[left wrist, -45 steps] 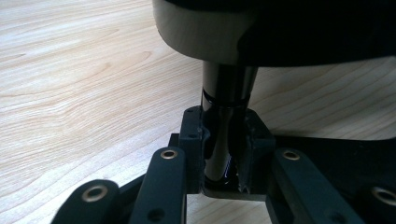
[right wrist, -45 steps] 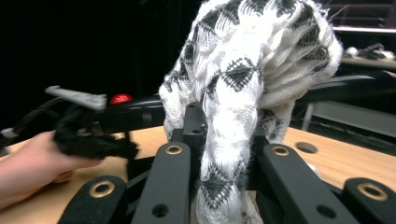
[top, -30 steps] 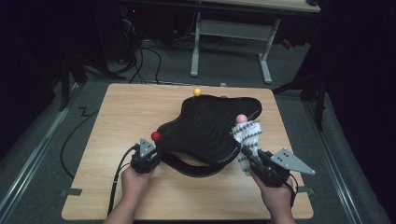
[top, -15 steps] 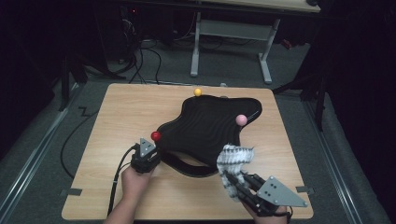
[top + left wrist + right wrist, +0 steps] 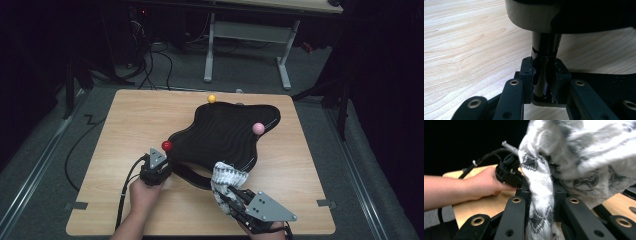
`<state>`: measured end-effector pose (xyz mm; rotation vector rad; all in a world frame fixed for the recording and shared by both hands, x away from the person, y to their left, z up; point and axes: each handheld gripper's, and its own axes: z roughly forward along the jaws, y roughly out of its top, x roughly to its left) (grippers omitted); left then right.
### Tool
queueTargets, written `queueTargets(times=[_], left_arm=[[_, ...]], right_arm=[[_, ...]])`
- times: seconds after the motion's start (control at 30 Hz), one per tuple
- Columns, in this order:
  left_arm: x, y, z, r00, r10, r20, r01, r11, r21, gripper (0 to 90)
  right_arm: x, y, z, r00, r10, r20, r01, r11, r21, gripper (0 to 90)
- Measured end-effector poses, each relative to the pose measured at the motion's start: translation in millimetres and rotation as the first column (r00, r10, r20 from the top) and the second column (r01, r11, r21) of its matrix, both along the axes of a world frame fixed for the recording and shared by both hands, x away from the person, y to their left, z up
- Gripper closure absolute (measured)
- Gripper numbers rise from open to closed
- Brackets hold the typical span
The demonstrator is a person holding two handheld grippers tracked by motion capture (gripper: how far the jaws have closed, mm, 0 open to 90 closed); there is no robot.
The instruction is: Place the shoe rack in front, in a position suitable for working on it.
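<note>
A black wavy-topped tray (image 5: 220,135) stands on the wooden table (image 5: 125,125), with a red ball (image 5: 166,145), a yellow ball (image 5: 211,98) and a pink ball (image 5: 258,128) at its corners. My left gripper (image 5: 161,161) is at the tray's near left corner, just below the red ball. Up close, the left gripper (image 5: 543,82) is shut on a black post (image 5: 545,50) under that corner. My right gripper (image 5: 226,192) is shut on a white and grey patterned cloth (image 5: 227,175) at the tray's front edge. The cloth (image 5: 541,195) runs between its jaws and bunches above them.
A hand (image 5: 481,185) holding the left gripper shows beyond the cloth in the right gripper view. A cable (image 5: 125,190) trails from the left gripper over the table's front left. A white-legged desk frame (image 5: 245,45) stands on the dark floor behind the table.
My right gripper has carried the cloth from the tray's right edge by the pink ball leftward and nearer, to the tray's front edge. The left gripper has stayed put.
</note>
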<state>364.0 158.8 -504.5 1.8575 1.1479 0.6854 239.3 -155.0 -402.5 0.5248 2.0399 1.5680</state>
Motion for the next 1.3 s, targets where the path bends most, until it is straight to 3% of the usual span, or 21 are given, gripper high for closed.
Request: queueTargets(times=[0.27, 0.3, 0.43, 0.5, 0.53, 0.57, 0.67, 0.87, 0.97, 1.13, 1.17, 1.2, 1.3], left_arm=[[-0.3, 0.2, 0.0, 1.0, -0.002, -0.001, 0.002, 1.0, 0.001, 74.1], [-0.3, 0.2, 0.0, 1.0, -0.003, -0.001, 0.003, 1.0, 0.0, 74.1], [-0.6, 0.3, -0.1, 1.0, -0.003, -0.001, 0.003, 1.0, -0.001, 74.1], [-0.8, 0.4, -0.2, 1.0, -0.003, 0.0, 0.003, 1.0, 0.0, 74.1], [-0.9, 0.3, -0.3, 1.0, -0.003, 0.0, 0.003, 1.0, 0.0, 74.1], [-1.0, 0.3, -0.3, 1.0, -0.003, 0.001, 0.003, 1.0, -0.001, 74.1], [-0.9, 0.4, -0.4, 1.0, -0.003, 0.001, 0.003, 1.0, -0.002, 74.1], [-0.7, 0.7, -0.3, 1.0, -0.006, 0.001, 0.006, 1.0, -0.004, 74.1], [-0.9, 0.8, -0.3, 1.0, -0.007, 0.0, 0.007, 1.0, -0.003, 74.1], [-1.0, 1.1, -0.2, 1.0, -0.01, -0.002, 0.01, 0.9999, -0.003, 74.1], [-1.0, 1.1, -0.2, 0.9999, -0.01, -0.002, 0.01, 0.9999, -0.003, 74.1], [-0.9, 1.2, -0.2, 0.9999, -0.01, -0.002, 0.01, 0.9999, -0.004, 74.1], [-0.9, 1.1, -0.2, 0.9999, -0.01, -0.002, 0.01, 0.9999, -0.004, 74.2]], right_arm=[[-1.7, -32.5, 16.9, 0.9963, -0.082, 0.022, 0.08, 0.993, 0.089, 78.8], [3.2, -43.4, 19.4, 0.9941, -0.108, 0.004, 0.107, 0.987, 0.123, 78.8], [14.4, -58.1, 21.4, 0.9894, -0.142, -0.029, 0.145, 0.975, 0.166, 78.7], [23.7, -66.3, 22.3, 0.9836, -0.174, -0.048, 0.179, 0.967, 0.179, 78.8], [33.8, -72.3, 22.5, 0.9762, -0.208, -0.063, 0.216, 0.959, 0.182, 78.9], [33.8, -72.3, 22.5, 0.9762, -0.208, -0.063, 0.216, 0.959, 0.182, 78.9], [51.1, -75.7, 20.0, 0.9645, -0.25, -0.084, 0.261, 0.953, 0.153, 78.9], [74.2, -71.5, 17.8, 0.9449, -0.317, -0.083, 0.323, 0.942, 0.084, 78.9], [85.1, -69.4, 14.1, 0.9263, -0.367, -0.085, 0.372, 0.927, 0.043, 78.9], [87.2, -70.8, 12.5, 0.9226, -0.375, -0.09, 0.379, 0.924, 0.038, 78.8], [84.2, -71.0, 13.1, 0.925, -0.37, -0.086, 0.374, 0.926, 0.042, 78.9], [75.3, -71.2, 15.0, 0.9334, -0.352, -0.07, 0.356, 0.933, 0.054, 78.9], [64.5, -70.8, 16.6, 0.9411, -0.334, -0.054, 0.337, 0.94, 0.059, 79.0]])
